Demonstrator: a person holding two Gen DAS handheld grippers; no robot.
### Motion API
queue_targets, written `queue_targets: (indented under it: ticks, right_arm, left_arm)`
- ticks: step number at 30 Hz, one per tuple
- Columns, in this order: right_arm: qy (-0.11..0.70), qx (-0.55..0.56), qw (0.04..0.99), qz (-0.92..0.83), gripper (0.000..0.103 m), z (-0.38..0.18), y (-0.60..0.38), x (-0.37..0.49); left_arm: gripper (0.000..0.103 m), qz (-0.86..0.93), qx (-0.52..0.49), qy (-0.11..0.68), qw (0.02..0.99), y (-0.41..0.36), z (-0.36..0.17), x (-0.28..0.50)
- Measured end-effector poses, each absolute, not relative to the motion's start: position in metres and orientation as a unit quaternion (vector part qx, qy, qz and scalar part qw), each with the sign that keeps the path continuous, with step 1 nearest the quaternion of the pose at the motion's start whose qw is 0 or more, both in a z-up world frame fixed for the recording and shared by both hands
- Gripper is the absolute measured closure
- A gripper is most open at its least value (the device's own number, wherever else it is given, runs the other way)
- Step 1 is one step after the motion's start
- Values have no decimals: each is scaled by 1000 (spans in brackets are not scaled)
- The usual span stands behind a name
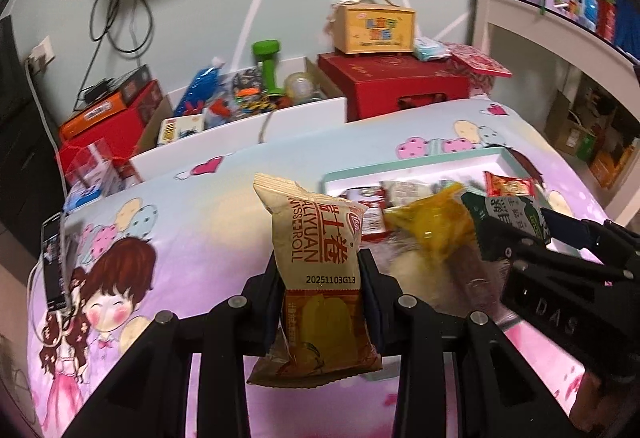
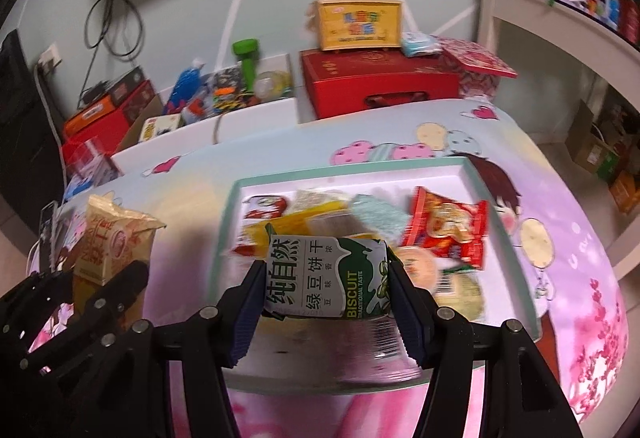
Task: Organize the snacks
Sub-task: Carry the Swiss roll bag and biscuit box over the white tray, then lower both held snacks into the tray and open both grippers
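My left gripper [image 1: 322,270] is shut on a tan Swiss roll packet [image 1: 316,238], held upright above the cartoon bedsheet. In the right wrist view that packet [image 2: 116,242] shows at the left, in the left gripper [image 2: 100,290]. My right gripper [image 2: 326,290] is shut on a green and white biscuit packet [image 2: 328,278], over the near part of a white tray with a mint rim [image 2: 228,222]. From the left wrist view, the right gripper [image 1: 516,234] and its biscuit packet [image 1: 508,214] sit at the right. Several snacks lie in the tray, among them a red packet [image 2: 448,230] and a yellow one [image 1: 432,226].
A cartoon-print sheet [image 1: 192,222] covers the surface. Behind it stand a white bin of toys [image 1: 240,94], a large red box [image 1: 396,82] with a yellow handled case [image 1: 374,26] on top, and a phone [image 1: 54,258] at the left edge. White shelving [image 2: 560,34] rises at right.
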State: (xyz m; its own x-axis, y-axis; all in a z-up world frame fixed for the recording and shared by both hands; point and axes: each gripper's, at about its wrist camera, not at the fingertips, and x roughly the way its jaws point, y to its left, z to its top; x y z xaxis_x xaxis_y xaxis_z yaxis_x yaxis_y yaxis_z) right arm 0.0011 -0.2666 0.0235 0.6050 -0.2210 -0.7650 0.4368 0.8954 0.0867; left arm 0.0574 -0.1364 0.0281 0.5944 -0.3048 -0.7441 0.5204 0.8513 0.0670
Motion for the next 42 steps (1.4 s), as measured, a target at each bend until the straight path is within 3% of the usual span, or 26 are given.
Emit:
queue_targets:
  ticks: [12,42]
  right_arm:
    - [396,175,874,-221,40,17,-322,-17]
    - [399,159,882,-196,40,-8,-332,17]
  left_arm:
    - [66,-277,160,394,861,-180,16,49]
    - [66,-262,143,437,849,-211,-18,124]
